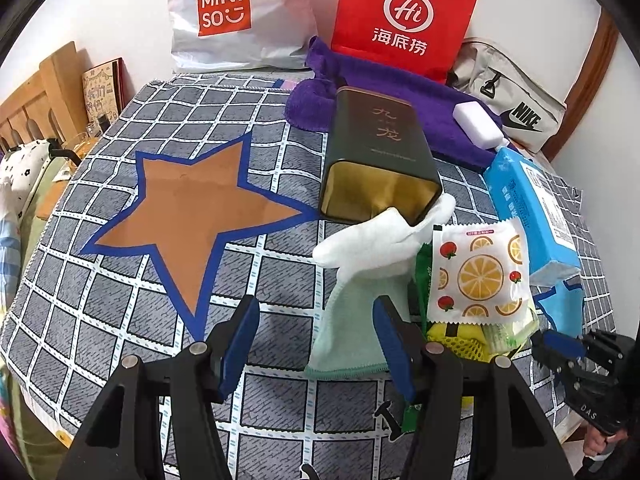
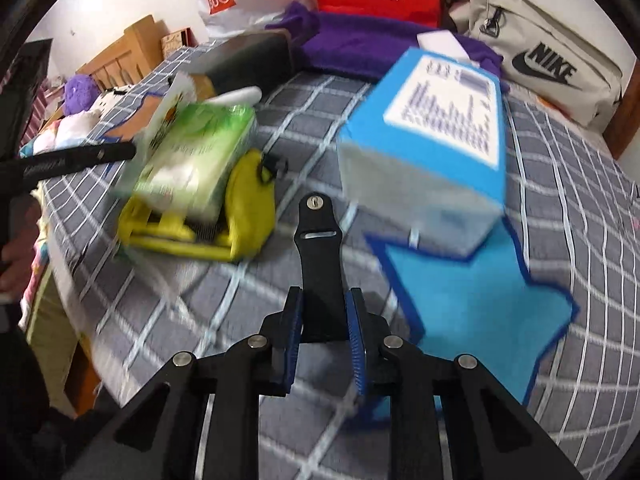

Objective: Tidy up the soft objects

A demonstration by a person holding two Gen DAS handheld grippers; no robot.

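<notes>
My left tool (image 1: 316, 344) hangs released beside the mint-green cloth (image 1: 352, 328) trailing from the tipped tin (image 1: 376, 156) mid-table, ready to gather it. My right tool (image 2: 322, 344) clenches a black strap (image 2: 318, 264), lifted toward the blue wipes pack (image 2: 432, 128) near the right edge.

Left gripper (image 1: 316, 344) gapes wide, empty — right gripper (image 2: 322, 344) pinches a black strap (image 2: 318, 264), held low.
</notes>
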